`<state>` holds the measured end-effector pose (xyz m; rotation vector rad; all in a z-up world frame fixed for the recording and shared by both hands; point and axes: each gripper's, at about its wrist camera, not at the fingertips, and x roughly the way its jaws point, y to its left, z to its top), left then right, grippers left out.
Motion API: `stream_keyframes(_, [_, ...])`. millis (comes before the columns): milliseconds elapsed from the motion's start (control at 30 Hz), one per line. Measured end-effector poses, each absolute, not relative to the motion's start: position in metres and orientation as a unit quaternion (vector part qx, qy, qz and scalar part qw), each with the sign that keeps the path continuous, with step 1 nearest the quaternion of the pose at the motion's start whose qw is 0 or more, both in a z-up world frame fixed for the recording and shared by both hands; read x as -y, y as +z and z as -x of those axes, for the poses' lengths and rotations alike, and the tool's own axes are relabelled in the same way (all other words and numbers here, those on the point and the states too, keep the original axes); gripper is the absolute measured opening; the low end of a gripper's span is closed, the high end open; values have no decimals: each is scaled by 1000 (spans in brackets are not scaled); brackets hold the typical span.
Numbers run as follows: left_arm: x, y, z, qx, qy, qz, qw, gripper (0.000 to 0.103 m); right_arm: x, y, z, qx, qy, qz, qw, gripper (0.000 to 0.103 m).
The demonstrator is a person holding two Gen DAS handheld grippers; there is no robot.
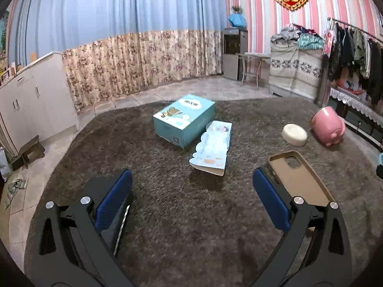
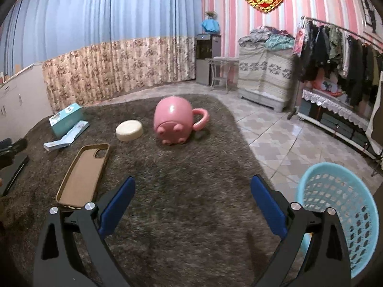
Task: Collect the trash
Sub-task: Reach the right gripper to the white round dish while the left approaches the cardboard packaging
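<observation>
On the shaggy brown rug (image 1: 182,215) lie a teal box (image 1: 183,119), a flat light-blue carton (image 1: 212,148), a tan phone case (image 1: 299,177), a cream round lid (image 1: 294,134) and a tipped pink pig mug (image 1: 327,125). My left gripper (image 1: 191,201) is open and empty above the rug, short of the carton. My right gripper (image 2: 191,205) is open and empty over the rug, with the phone case (image 2: 83,174) to its left, the lid (image 2: 129,130) and the mug (image 2: 174,119) ahead. A light-blue mesh basket (image 2: 340,215) stands on the tiles at its right.
A dark flat object (image 2: 12,172) lies at the rug's left edge. White cabinets (image 1: 31,100) line the left wall, with a small wooden stool (image 1: 28,151) below. A clothes rack (image 2: 340,55), a covered chest (image 2: 265,74) and a folding chair (image 2: 221,71) stand at the back right.
</observation>
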<state>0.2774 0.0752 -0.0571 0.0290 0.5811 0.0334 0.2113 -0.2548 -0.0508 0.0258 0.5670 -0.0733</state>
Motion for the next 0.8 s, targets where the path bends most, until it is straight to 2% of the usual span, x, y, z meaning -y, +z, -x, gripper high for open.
stream_keyframes(233, [-70, -69, -329, -309, -2, -9, 951, 97, 248, -53, -246, -296, -12, -18, 955, 95])
stream_keyframes(433, [-76, -98, -363, -372, -17, 12, 928, 97, 236, -41, -286, -297, 17, -33, 954, 95])
stream_keyframes(800, [-80, -97, -348, -339, 10, 23, 940, 97, 175, -66, -353, -326, 52, 11, 944, 94])
